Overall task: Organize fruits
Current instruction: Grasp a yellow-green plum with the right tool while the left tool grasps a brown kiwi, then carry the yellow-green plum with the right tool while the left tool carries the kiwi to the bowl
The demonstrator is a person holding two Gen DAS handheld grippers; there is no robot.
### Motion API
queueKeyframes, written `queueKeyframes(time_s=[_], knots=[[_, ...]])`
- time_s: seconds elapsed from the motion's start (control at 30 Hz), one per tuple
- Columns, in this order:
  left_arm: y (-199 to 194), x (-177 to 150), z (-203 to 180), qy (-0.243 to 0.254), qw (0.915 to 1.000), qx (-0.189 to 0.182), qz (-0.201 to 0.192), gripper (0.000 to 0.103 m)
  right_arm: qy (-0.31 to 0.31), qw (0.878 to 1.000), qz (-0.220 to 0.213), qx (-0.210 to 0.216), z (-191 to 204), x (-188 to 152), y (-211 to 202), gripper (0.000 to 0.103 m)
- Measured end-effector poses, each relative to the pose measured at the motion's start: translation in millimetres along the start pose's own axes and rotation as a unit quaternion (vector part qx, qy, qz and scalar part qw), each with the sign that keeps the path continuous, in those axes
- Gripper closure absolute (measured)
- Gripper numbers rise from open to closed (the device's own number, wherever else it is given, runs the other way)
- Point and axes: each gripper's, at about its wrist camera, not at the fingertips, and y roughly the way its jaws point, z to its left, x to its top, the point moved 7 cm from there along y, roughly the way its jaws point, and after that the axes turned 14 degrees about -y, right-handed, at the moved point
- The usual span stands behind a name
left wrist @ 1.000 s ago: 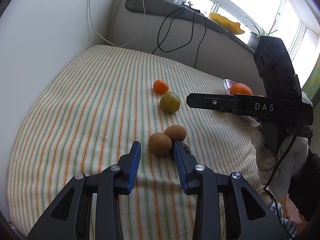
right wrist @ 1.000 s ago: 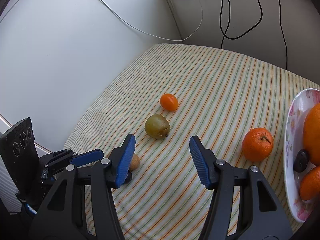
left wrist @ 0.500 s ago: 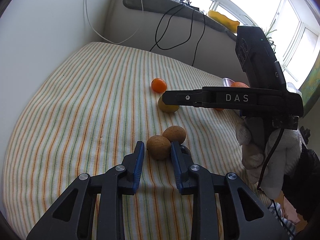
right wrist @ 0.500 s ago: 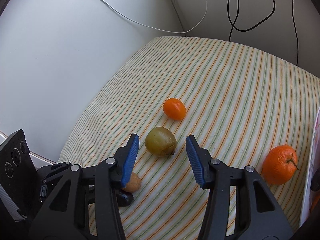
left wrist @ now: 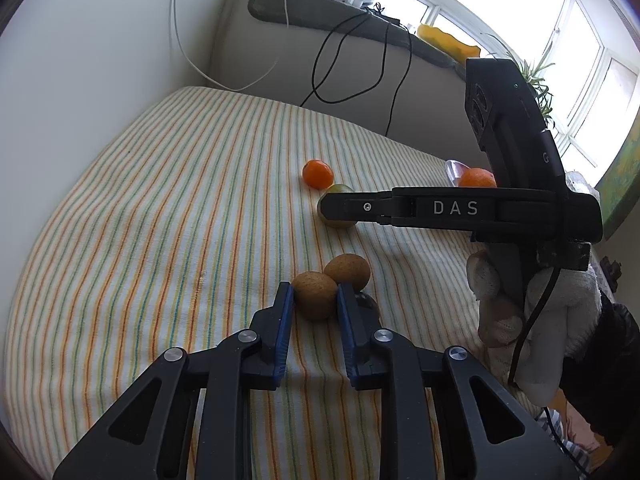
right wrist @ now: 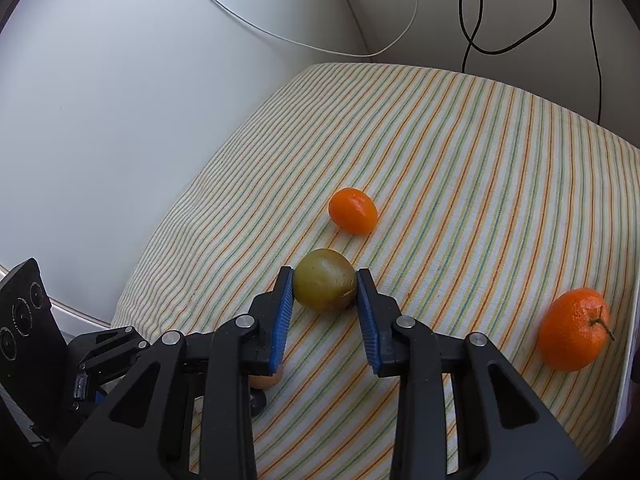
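Note:
My left gripper (left wrist: 314,294) is shut on a brown kiwi (left wrist: 315,295) resting on the striped cloth (left wrist: 160,220). A second brown kiwi (left wrist: 347,267) touches it behind, and a dark fruit (left wrist: 369,305) lies by the right finger. My right gripper (right wrist: 324,282) is shut on a green fruit (right wrist: 325,279), also on the cloth; in the left wrist view the same green fruit (left wrist: 335,222) is partly hidden by the right gripper. A small orange fruit (right wrist: 353,211) lies just beyond it. A mandarin (right wrist: 573,335) lies at the right.
A white plate's edge (right wrist: 627,360) shows at the far right, beside the mandarin. White walls (left wrist: 100,40) border the cloth on the left and back, with hanging black cables (left wrist: 352,60) and a white one. A windowsill with clutter runs behind.
Both grippers moved forward and closed: the left on the near brown kiwi, the right on the green fruit.

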Motion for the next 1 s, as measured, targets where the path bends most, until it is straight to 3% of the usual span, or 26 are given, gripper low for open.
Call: queueKeyframes(time_s=[0.5,1.0], knots=[[-21.9,-3.7,-1.3,0.003,0.9998,-0.001,-0.020,0.083,-0.017,0.999,-0.034,-0.013,10.4,-18.0,-63.0,0.072],[-30.6,-2.5,-40.0,0.030,0.9989,-0.022,-0.029,0.083,-0.024,0.995,-0.082,-0.047,9.9,-36.0,-137.7,0.072]])
